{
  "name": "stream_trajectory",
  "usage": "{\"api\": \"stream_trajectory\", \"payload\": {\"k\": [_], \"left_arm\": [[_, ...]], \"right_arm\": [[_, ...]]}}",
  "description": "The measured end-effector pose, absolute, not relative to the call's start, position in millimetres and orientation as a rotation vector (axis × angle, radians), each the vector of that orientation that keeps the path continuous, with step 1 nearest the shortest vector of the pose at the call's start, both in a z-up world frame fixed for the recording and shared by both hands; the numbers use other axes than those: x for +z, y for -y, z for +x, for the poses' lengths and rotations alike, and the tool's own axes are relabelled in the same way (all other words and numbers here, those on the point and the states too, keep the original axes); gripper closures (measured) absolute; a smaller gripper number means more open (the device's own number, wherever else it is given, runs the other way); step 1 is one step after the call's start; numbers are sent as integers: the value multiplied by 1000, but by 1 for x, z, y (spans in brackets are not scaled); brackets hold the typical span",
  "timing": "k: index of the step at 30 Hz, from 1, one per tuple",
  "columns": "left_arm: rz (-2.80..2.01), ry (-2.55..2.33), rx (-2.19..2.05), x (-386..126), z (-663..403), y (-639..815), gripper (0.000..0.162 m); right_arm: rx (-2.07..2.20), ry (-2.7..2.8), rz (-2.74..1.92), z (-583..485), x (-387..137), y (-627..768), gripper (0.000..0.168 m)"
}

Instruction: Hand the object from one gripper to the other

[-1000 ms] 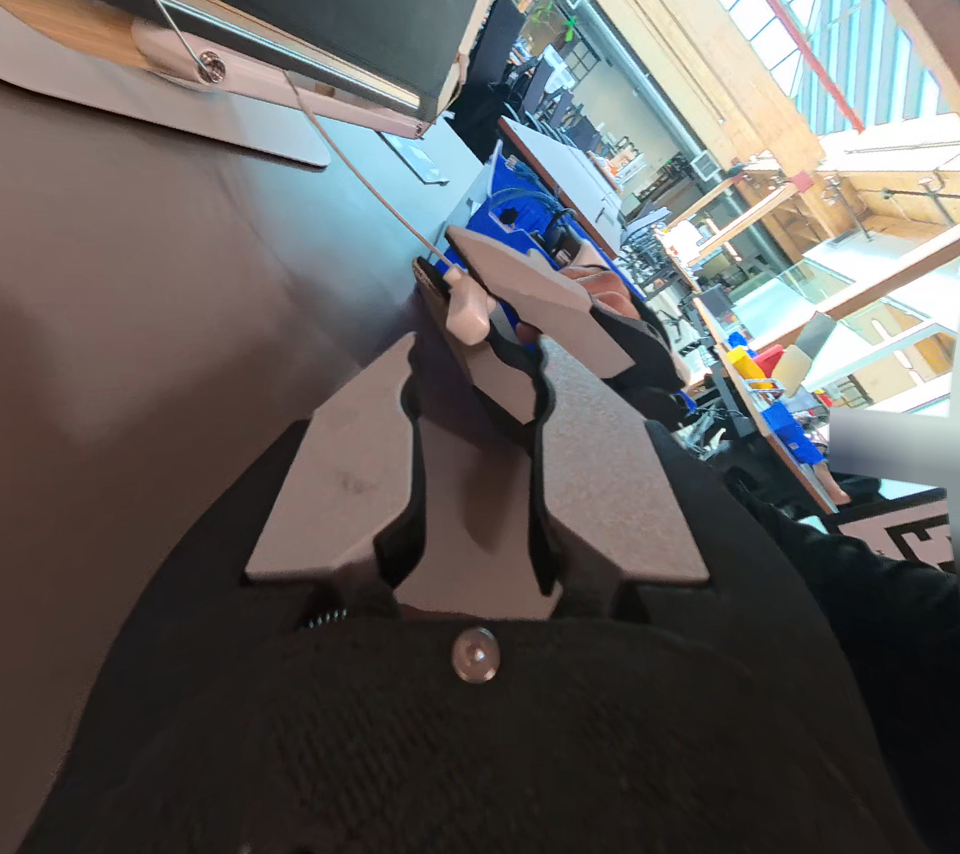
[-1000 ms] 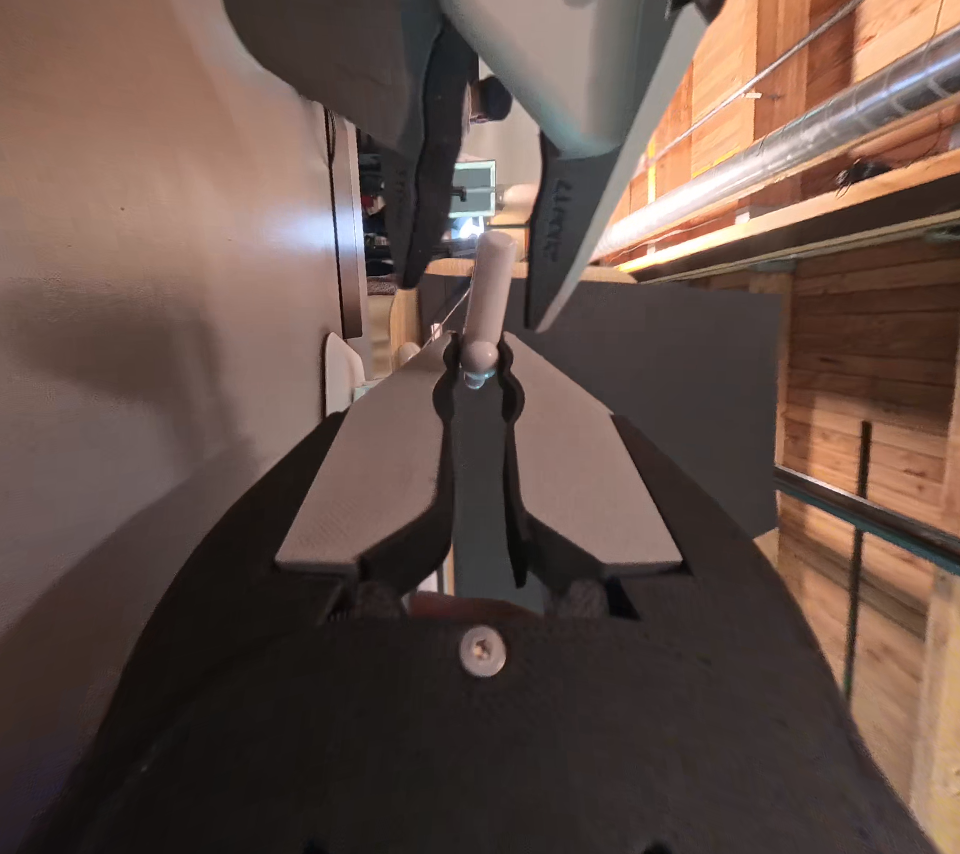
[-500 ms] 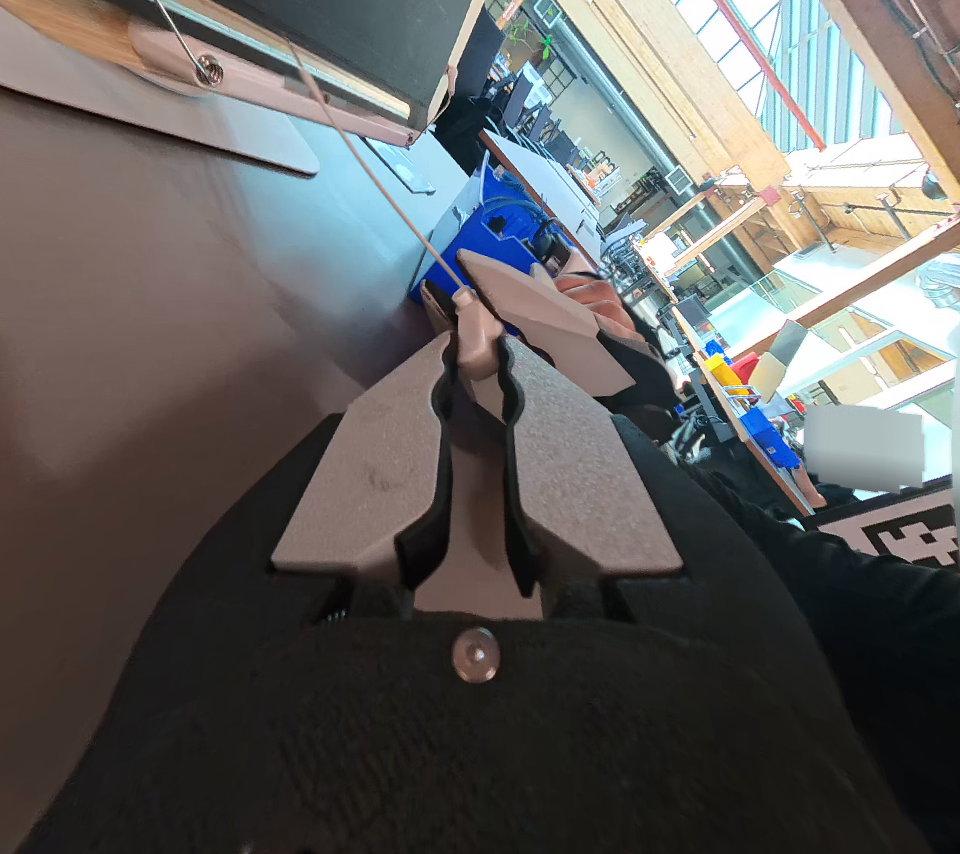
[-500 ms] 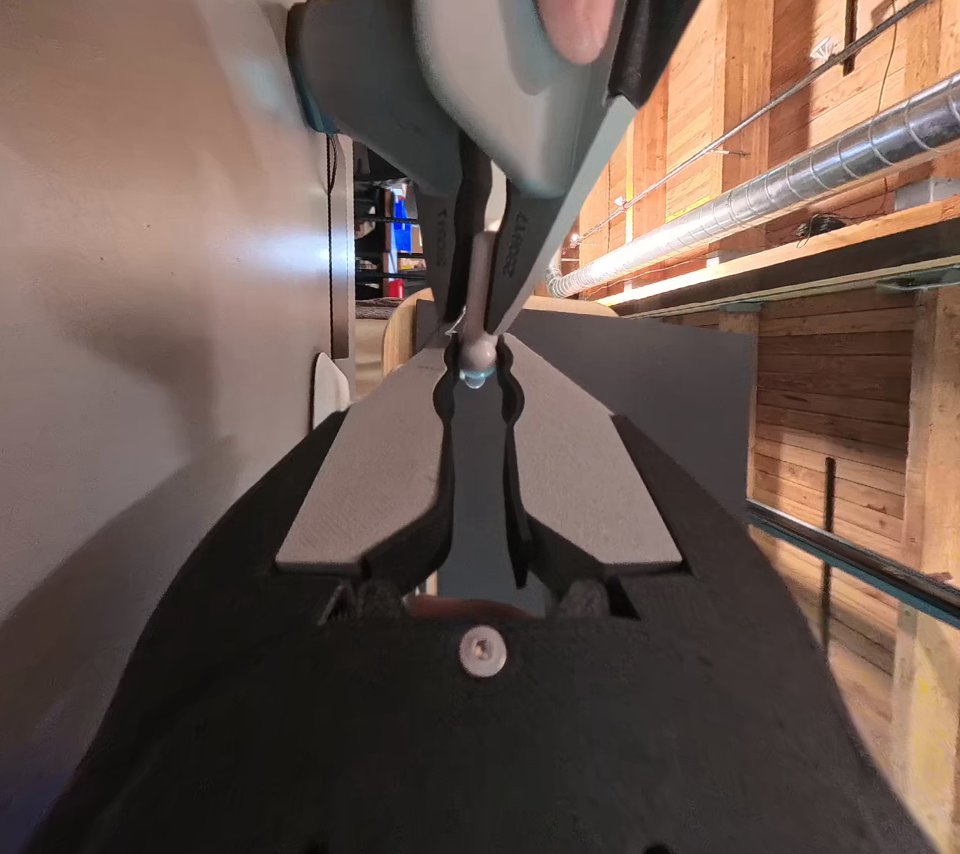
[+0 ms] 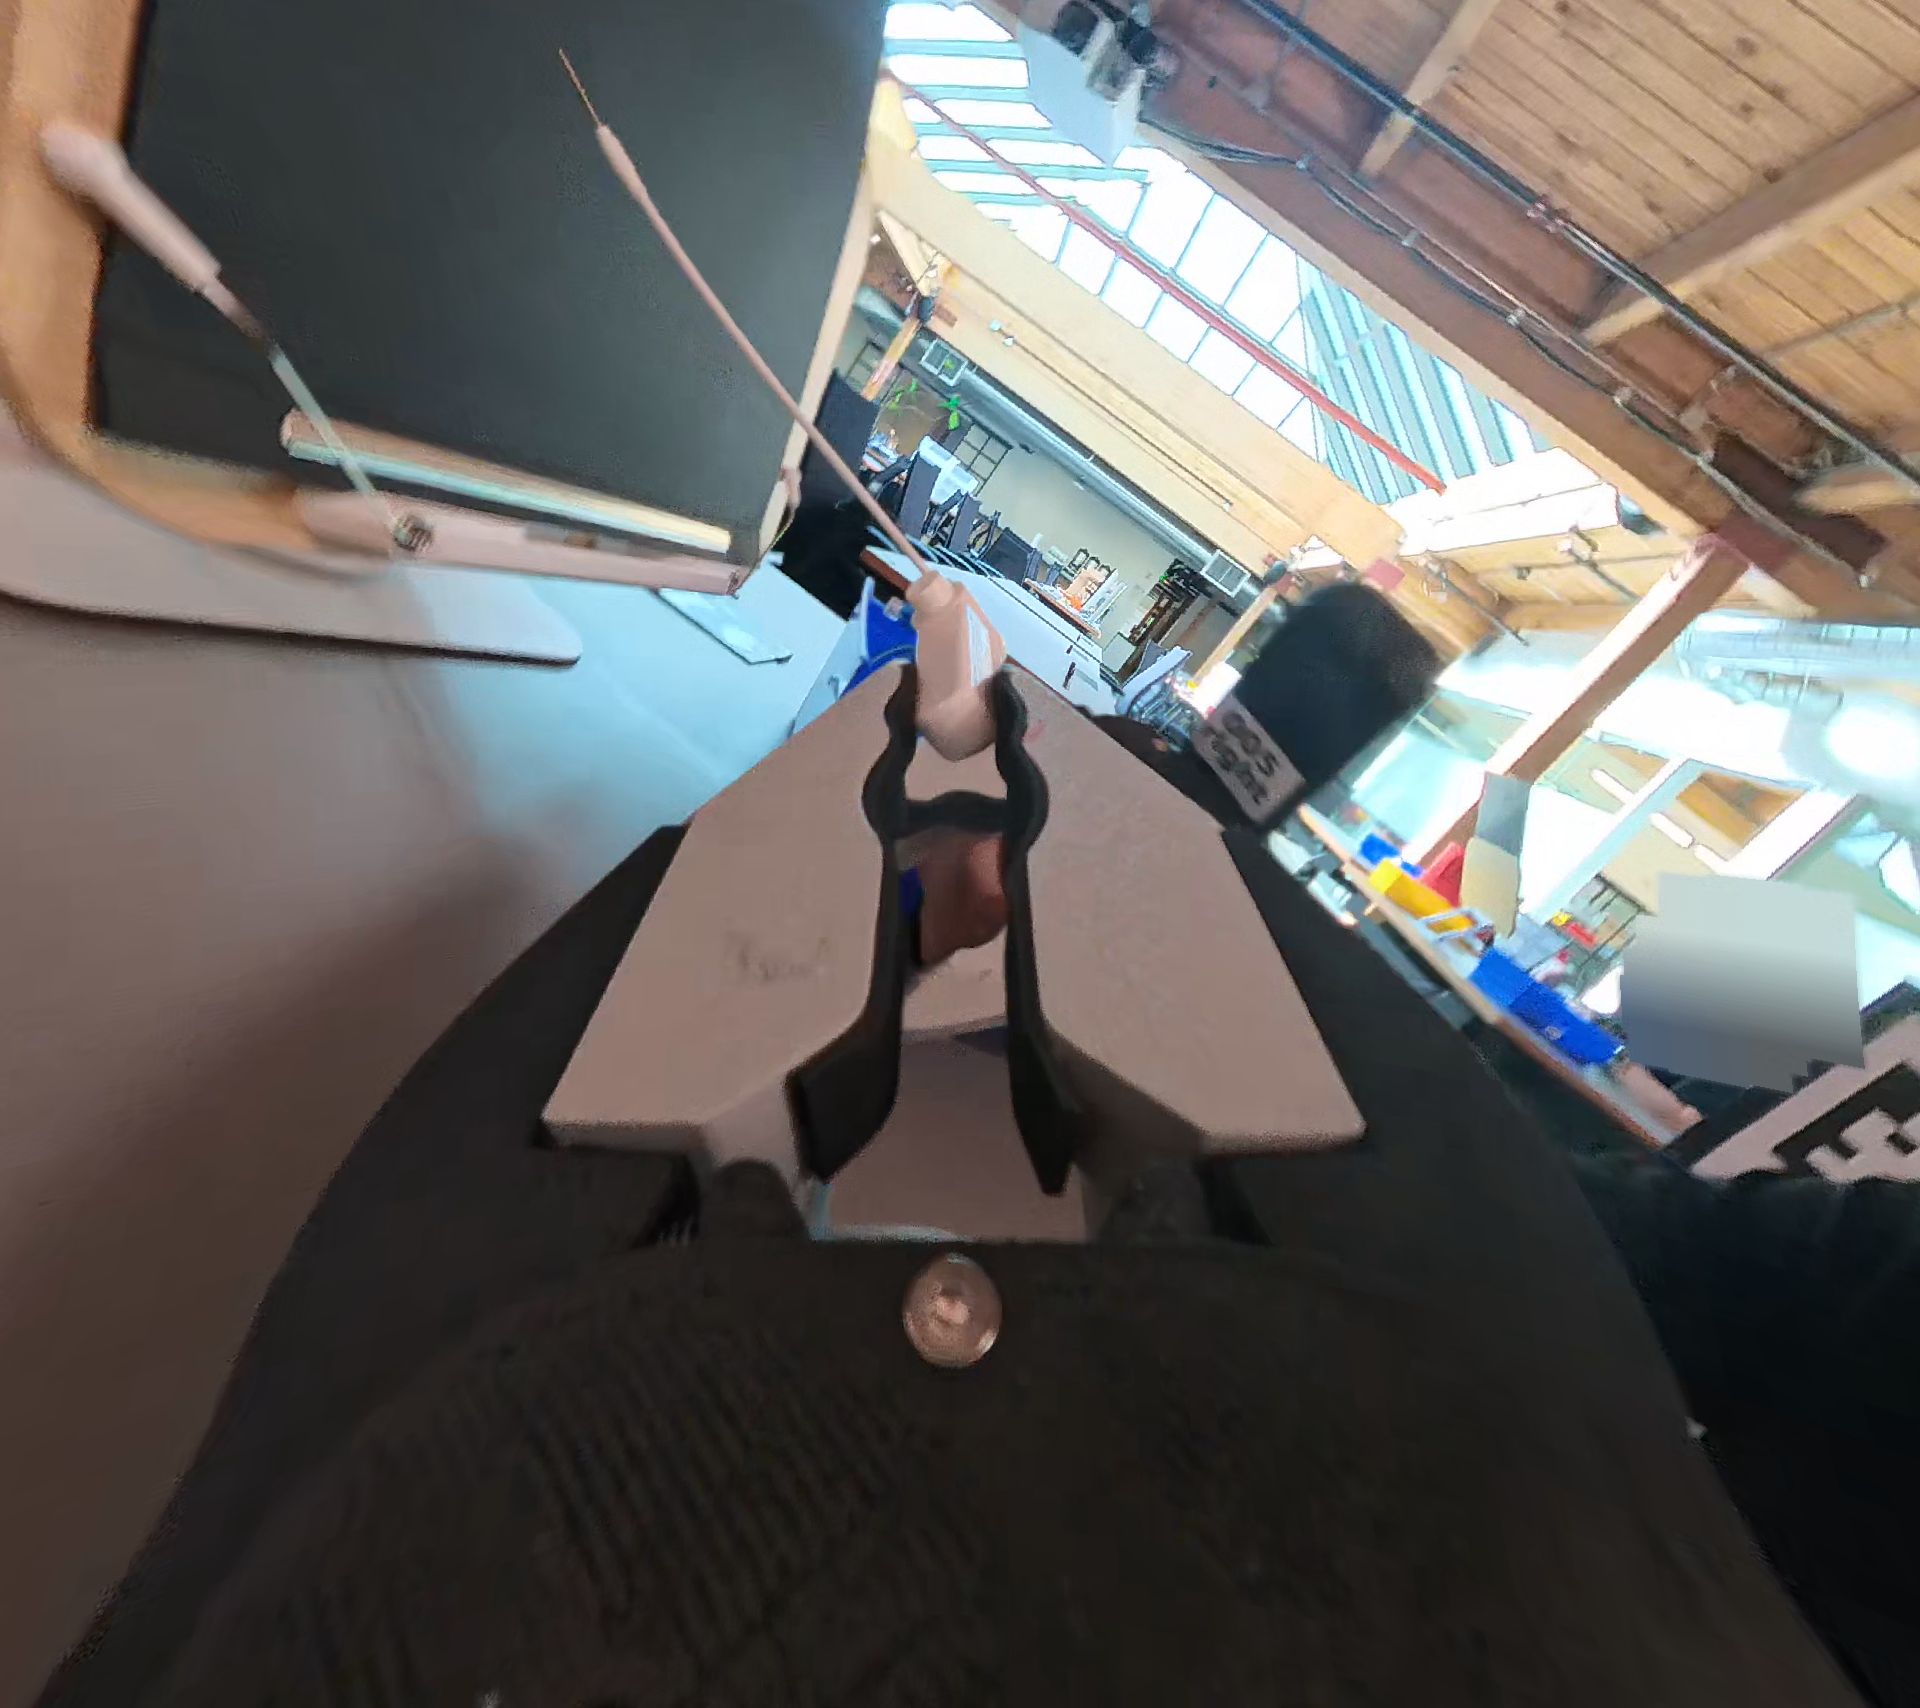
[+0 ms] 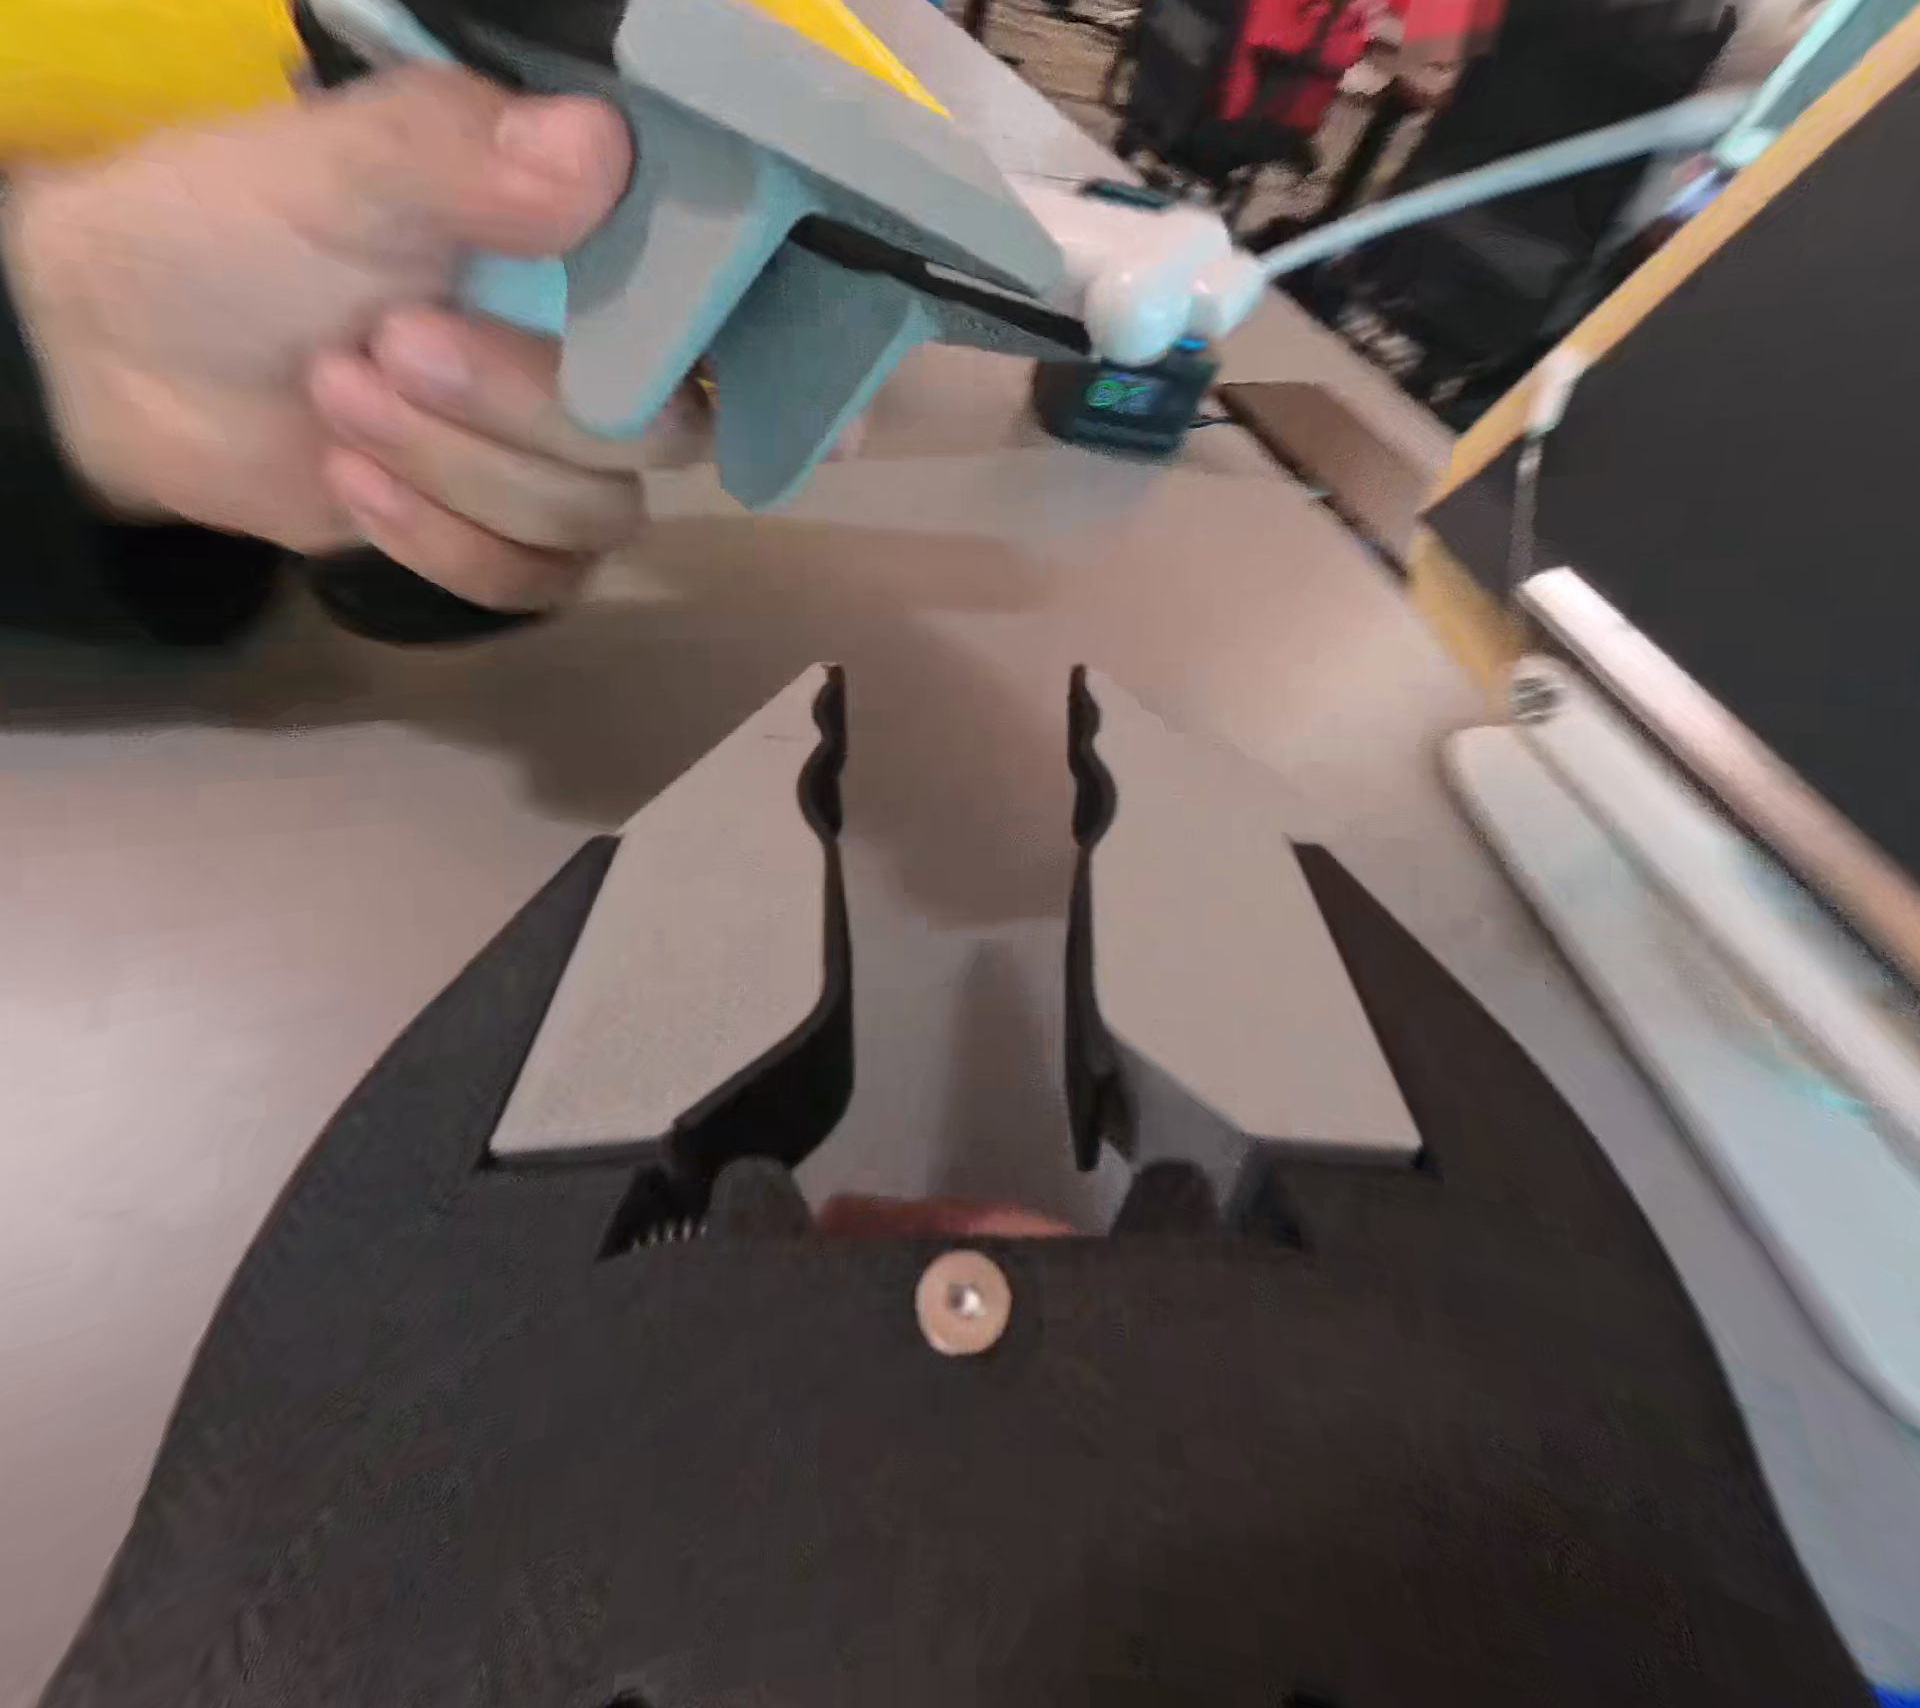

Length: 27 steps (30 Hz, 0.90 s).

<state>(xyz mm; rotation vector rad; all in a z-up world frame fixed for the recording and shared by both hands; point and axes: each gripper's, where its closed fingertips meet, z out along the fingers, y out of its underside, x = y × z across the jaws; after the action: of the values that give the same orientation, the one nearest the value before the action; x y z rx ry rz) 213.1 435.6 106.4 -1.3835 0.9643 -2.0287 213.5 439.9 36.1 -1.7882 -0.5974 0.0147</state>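
The left wrist view shows the left gripper [image 5: 951, 702] from behind, with its jaws nearly closed on the pale handle of the tool [image 5: 954, 671]. The tool's thin shaft [image 5: 727, 339] slants up and to the left, in front of a dark board [image 5: 499, 131]. A second, similar tool [image 5: 218, 297] leans on the board's stand [image 5: 499, 531]. None of the right gripper's fingers show here.

The right wrist view gives the side of that grasp. The left gripper [image 6: 1081, 313] is held by a hand [image 6: 312, 328] above the table [image 6: 208, 879], its fingertips pinching the rounded end of the tool [image 6: 1153, 297], and the shaft [image 6: 1486, 183] runs off to the right. The right gripper [image 6: 954, 692] sits lower, well apart from the tool. Its jaws are wide apart and hold nothing. This view is blurred.
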Motion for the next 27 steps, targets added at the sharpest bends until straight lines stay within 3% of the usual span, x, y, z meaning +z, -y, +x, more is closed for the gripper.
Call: {"api": "stream_trajectory", "payload": {"k": [5,10,27], "left_arm": [[-992,-1141,-1779,129,197,-411,150],[-879,-1158,-1748,137,190,-401,150],[-904,-1302,-1568,115,205,-389,150]], "right_arm": [[623,436,-1746,190,64,-421,130],[1009,306,-1476,200,117,-400,144],[1126,281,-1449,193,116,-396,153]]}}
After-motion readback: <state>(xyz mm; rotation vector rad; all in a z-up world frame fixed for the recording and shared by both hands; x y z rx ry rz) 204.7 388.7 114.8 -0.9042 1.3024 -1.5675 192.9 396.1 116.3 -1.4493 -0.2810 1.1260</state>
